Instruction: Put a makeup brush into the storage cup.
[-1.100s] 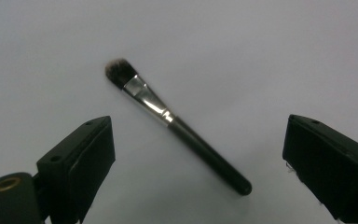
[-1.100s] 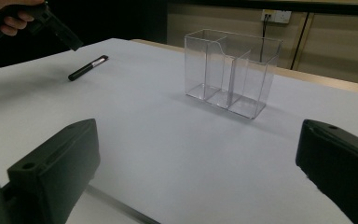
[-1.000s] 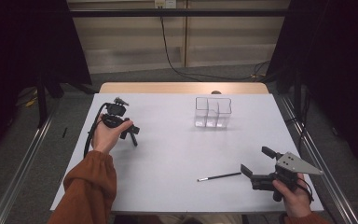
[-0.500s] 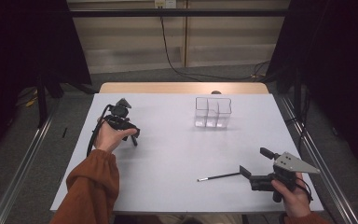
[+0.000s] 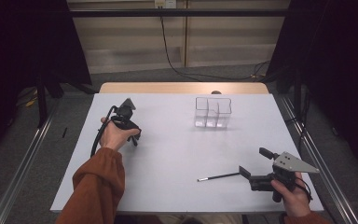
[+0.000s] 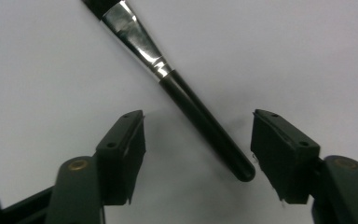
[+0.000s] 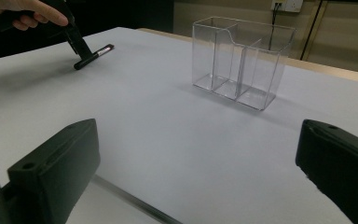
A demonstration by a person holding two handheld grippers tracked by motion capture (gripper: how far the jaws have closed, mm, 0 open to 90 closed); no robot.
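Left tool (image 6: 198, 154) has lowered, jaws closing around brush handle (image 6: 205, 123), not yet touching; centre it before clamping.

1. The brush (image 6: 200, 119) has a glossy black handle and a shiny silver ferrule.
2. The bench (image 5: 177, 154) is plain white, with a tan wooden strip at its far edge.
3. The organiser (image 5: 212, 112) is clear.
4. The sleeve (image 5: 95, 186) is rust orange.
5. The left gripper (image 6: 198, 154) is matt black.

White table (image 5: 168, 186), clear three-compartment organizer (image 5: 212, 113) standing upright, black brush (image 6: 186, 98) lying flat, thin brush (image 5: 218, 176) near front edge.
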